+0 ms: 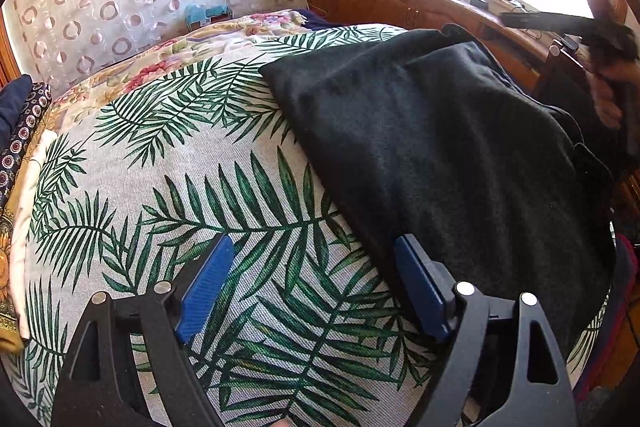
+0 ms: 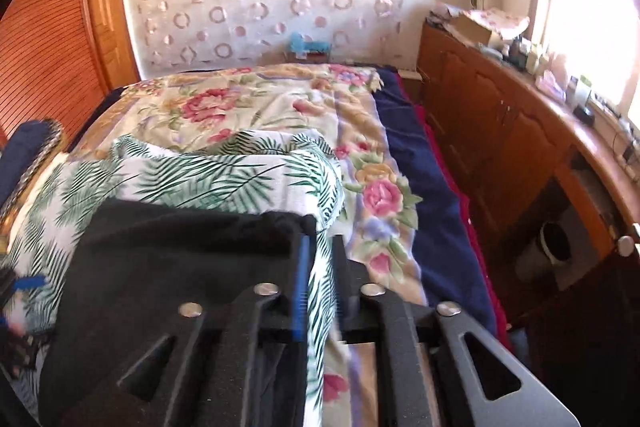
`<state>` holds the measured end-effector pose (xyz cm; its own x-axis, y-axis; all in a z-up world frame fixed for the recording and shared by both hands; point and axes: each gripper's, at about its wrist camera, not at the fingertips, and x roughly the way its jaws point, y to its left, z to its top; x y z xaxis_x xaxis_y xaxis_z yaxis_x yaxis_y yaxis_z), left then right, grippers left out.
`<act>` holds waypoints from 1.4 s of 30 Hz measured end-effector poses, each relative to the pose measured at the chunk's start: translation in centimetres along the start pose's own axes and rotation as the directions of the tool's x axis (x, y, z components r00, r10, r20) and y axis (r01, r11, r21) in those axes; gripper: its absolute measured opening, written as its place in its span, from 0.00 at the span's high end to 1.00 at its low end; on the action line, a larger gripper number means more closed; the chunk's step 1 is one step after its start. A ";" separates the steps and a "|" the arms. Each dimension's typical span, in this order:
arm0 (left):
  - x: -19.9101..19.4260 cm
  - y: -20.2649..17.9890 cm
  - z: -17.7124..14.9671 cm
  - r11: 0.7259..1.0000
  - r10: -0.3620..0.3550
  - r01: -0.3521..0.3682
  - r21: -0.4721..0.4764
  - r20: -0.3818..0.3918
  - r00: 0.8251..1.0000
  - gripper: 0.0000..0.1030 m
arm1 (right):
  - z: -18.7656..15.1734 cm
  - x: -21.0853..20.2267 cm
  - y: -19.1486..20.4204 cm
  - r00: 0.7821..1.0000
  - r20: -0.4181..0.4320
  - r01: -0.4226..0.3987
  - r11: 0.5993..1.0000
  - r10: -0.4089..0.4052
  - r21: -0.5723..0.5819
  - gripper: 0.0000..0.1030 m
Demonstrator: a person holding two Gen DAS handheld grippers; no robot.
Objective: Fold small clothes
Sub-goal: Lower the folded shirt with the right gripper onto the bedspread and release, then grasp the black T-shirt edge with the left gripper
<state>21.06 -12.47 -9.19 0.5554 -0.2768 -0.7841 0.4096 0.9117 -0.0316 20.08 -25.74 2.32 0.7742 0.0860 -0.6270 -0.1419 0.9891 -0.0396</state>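
Left fingers: blue pads stand wide apart and hold nothing. The left gripper hovers over the palm-leaf cloth, its right pad at the near edge of the black garment.
Right fingers: the right gripper has its jaws nearly together with a narrow gap. Leaf cloth shows through that gap; the blue pad lies against the garment's right edge. Whether the pads pinch any fabric I cannot tell; the view is blurred.
Garment: dark, soft and folded at least once, lying flat on the leaf cloth on the bed. In the left view its long axis runs from near right to far left.
Key relation: the garment lies to the right of and beyond the left fingers, touching the right pad but not between the two. From the right fingers it lies to the left. The right hand appears blurred at the garment's far right side, so each gripper is at one side.
Next move, as I judge it: another fold looks due, and it would need the left fingers to shift right onto the near edge before closing.
Other cloth: a floral quilt lies beyond, and more fabrics sit at the left.
Writing: none legible on any item.
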 end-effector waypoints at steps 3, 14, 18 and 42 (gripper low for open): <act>0.0 -0.1 -0.1 1.000 0.000 0.000 0.000 0.000 1.000 0.19 | -2.0 -2.8 0.8 0.999 0.022 -0.027 0.999 0.027 -0.029 0.56; -0.9 0.0 -0.9 1.000 -0.016 0.016 -0.021 -0.005 1.000 0.19 | -10.5 -7.0 4.5 0.983 -0.055 -0.180 0.981 0.176 -0.067 0.54; -3.9 -0.7 -2.1 0.997 -0.058 0.061 -0.042 0.068 0.996 0.19 | -12.0 -7.1 4.6 0.980 -0.086 -0.187 0.978 0.180 -0.089 0.54; -7.3 -6.8 -5.7 0.996 -0.088 0.087 0.027 0.073 0.993 0.19 | -19.2 -12.3 0.7 0.999 0.025 -0.039 0.999 0.039 0.019 0.95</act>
<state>10.07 -14.93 -6.79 0.5682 -0.3776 -0.7312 0.4758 0.8757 -0.0824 -1.43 -28.39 -4.94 0.7833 0.1272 -0.6084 -0.1605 0.9870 -0.0003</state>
